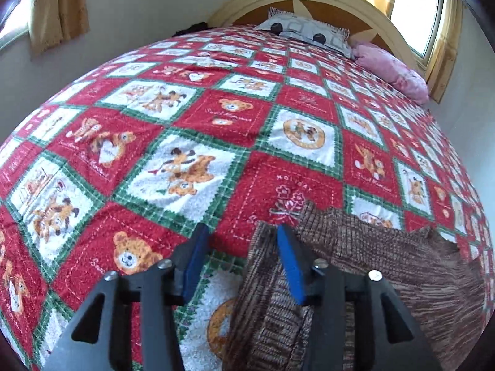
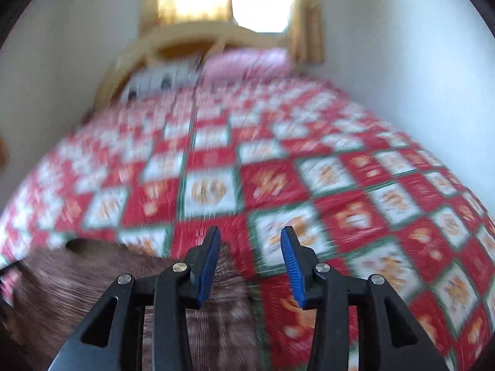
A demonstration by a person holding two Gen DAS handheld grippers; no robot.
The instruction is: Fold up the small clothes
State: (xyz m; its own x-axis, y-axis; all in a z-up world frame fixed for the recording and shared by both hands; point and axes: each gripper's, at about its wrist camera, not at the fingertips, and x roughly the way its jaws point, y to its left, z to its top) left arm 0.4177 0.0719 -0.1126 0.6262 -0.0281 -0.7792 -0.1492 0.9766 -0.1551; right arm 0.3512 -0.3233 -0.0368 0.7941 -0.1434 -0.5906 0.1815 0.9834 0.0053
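**On the teddy-bear quilt, both grippers spread over a brown knit**

Beneath the left gripper (image 1: 243, 235), the brown ribbed knit garment (image 1: 355, 266) lies on the red patchwork quilt (image 1: 216, 123), its edge under the right-hand pad; nothing is pinched. Right gripper (image 2: 251, 237) gapes empty, the garment (image 2: 92, 278) lying left of and under it.

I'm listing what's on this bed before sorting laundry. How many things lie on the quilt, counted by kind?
Brown knit garments: 1, the brown knit garment lying at the near edge of the quilt
Pillows: 2, the grey patterned pillow and the pink pillow by the headboard
Total: 3
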